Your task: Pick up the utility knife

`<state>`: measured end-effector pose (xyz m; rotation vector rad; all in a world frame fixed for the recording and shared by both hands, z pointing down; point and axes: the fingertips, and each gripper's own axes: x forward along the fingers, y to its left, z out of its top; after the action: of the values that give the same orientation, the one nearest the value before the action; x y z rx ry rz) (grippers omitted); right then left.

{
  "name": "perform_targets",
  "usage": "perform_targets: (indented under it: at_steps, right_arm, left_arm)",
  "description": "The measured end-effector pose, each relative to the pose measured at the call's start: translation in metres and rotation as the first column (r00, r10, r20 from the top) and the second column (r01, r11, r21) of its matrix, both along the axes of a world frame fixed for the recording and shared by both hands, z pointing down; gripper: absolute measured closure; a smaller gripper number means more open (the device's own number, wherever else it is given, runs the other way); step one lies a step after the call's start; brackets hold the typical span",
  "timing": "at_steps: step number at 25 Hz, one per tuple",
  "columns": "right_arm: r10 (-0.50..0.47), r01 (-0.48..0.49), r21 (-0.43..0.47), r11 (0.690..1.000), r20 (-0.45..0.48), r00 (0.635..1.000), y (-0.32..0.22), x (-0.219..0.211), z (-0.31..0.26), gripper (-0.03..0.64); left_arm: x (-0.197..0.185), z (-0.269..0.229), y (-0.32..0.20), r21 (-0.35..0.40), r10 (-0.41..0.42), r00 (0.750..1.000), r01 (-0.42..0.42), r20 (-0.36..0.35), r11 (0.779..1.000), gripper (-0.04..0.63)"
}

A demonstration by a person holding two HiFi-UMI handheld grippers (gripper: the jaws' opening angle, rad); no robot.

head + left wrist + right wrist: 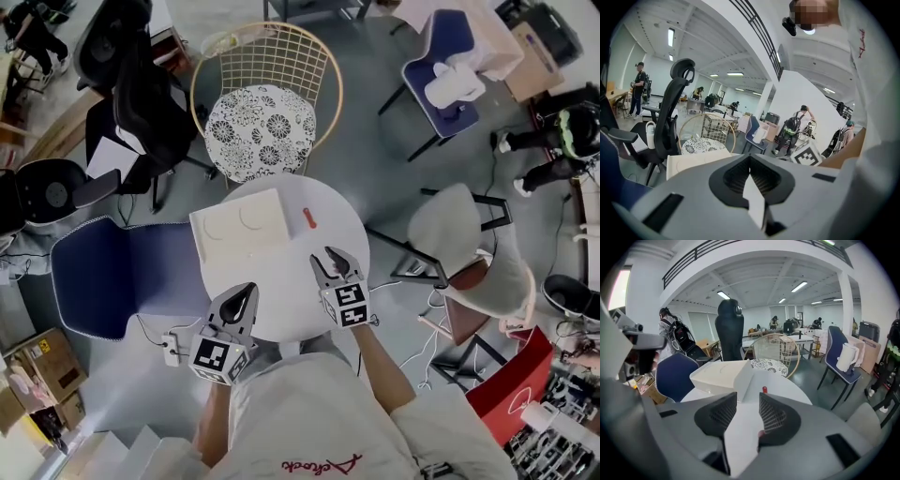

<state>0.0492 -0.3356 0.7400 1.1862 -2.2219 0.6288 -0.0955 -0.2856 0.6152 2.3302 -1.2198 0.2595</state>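
The utility knife (309,217) is small and red and lies on the round white table (281,277), right of a white box (242,225). In the right gripper view the knife (765,390) shows just beyond the jaws, beside the box (719,373). My right gripper (328,257) hovers over the table's near right part, a short way before the knife, open (747,396) with only bare tabletop between its pads. My left gripper (247,292) rests over the table's near edge, its tips (751,157) together and holding nothing.
A wire chair with a patterned cushion (262,127) stands behind the table. A blue chair (122,277) is at the left and a grey chair (459,234) at the right. A black office chair (141,103) stands farther back left. People stand in the background.
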Motion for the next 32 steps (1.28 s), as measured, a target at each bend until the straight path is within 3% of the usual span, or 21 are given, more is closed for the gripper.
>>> perform_targets:
  at_steps: [6,15,28,30,32]
  right_arm:
    - [-0.036,0.03,-0.064,0.998,-0.104,0.994,-0.041,-0.008,0.055,0.457]
    - [-0.006,-0.022,-0.169,0.985,-0.163,0.987,-0.084,-0.005,0.1,0.459]
    - [0.003,-0.041,-0.143,0.989,-0.255,0.967,-0.084,-0.009,0.1,0.474]
    - [-0.002,-0.034,-0.142,0.989,-0.25,0.968,-0.084,-0.01,0.1,0.485]
    - [-0.007,-0.033,-0.155,0.987,-0.251,0.968,-0.083,-0.011,0.1,0.546]
  left_arm:
    - [-0.004,0.0,0.005,-0.005,-0.014,1.0,0.014,-0.006,1.0,0.583]
    - [-0.022,0.007,0.017,-0.031,-0.041,0.999,0.041,0.005,0.999,0.583]
    - [-0.027,0.009,0.016,-0.036,-0.052,0.999,0.052,-0.002,0.998,0.583]
    - [-0.029,0.01,0.017,-0.037,-0.054,0.999,0.054,-0.001,0.998,0.583]
    - [-0.032,0.01,0.018,-0.037,-0.059,0.998,0.06,0.002,0.998,0.583]
